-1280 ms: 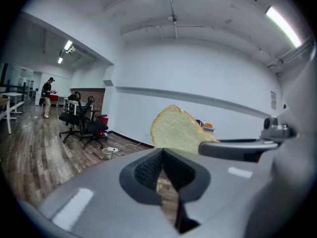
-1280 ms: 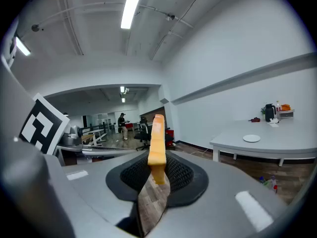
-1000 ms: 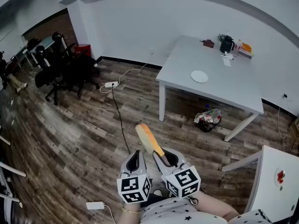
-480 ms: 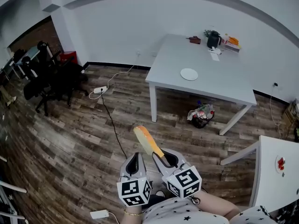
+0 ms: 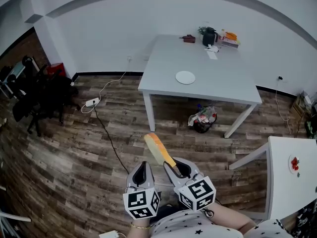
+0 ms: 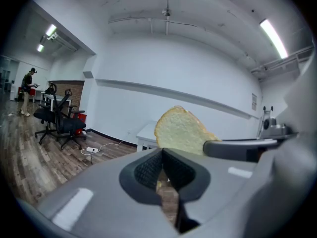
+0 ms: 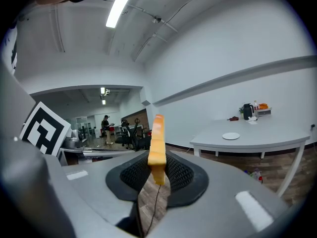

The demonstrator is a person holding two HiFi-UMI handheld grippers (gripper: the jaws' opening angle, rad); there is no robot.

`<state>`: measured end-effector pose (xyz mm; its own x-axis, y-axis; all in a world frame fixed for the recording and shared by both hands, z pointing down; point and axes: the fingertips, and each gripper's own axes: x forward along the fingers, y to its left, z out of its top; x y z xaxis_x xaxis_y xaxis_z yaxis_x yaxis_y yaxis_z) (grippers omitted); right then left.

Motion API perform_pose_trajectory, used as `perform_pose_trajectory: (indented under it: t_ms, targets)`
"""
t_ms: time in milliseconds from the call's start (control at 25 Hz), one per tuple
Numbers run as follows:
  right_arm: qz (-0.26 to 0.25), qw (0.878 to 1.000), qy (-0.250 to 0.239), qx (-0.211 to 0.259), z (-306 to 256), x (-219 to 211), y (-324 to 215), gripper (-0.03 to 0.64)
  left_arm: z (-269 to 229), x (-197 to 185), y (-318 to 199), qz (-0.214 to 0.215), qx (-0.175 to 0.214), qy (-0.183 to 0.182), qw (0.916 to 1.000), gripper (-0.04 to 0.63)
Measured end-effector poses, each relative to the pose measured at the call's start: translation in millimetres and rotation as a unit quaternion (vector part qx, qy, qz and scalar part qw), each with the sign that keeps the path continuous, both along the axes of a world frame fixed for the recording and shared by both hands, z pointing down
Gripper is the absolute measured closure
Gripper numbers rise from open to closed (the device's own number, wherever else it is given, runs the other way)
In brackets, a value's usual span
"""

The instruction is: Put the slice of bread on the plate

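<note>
My right gripper (image 5: 168, 163) is shut on a slice of bread (image 5: 157, 148), which stands on edge and juts forward over the wooden floor. The right gripper view shows the slice's (image 7: 157, 140) orange crust edge-on between the pads. My left gripper (image 5: 141, 166) rides close beside it on the left, shut with nothing in it. From the left gripper view the slice's (image 6: 181, 130) pale face shows to the right of the jaws. A small white plate (image 5: 185, 77) lies on the grey table (image 5: 218, 83) far ahead, and the plate (image 7: 231, 136) shows again in the right gripper view.
A kettle (image 5: 210, 36) and small items crowd the table's far end. A full bag (image 5: 202, 119) sits under the table. A power strip (image 5: 92, 102) with a cable lies on the floor, office chairs (image 5: 44, 90) stand at left, and a white table (image 5: 292, 182) at right.
The view has swung: the grey table with the plate has shifted left and towards the middle of the head view. Both grippers keep their pose, the bread still held.
</note>
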<state>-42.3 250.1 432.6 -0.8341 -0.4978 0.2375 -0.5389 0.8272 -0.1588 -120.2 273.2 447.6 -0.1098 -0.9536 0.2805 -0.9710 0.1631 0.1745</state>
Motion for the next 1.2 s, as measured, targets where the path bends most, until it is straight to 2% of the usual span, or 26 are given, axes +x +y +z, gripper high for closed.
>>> perform_pose_trajectory:
  t_ms: [240, 760, 1200]
  targets:
    - [0.008, 1.0, -0.01, 0.005, 1, 4, -47, 0.532, 4, 8, -46, 0.01, -0.002, -0.011, 0.9999, 0.588]
    - [0.022, 1.0, -0.017, 0.004, -11, 15, -200, 0.532, -5, 15, -190, 0.007, -0.01, -0.002, 0.9999, 0.588]
    - [0.036, 0.999, -0.024, -0.001, -7, 59, -321, 0.532, -6, 57, -321, 0.021, 0.005, 0.01, 0.9997, 0.588]
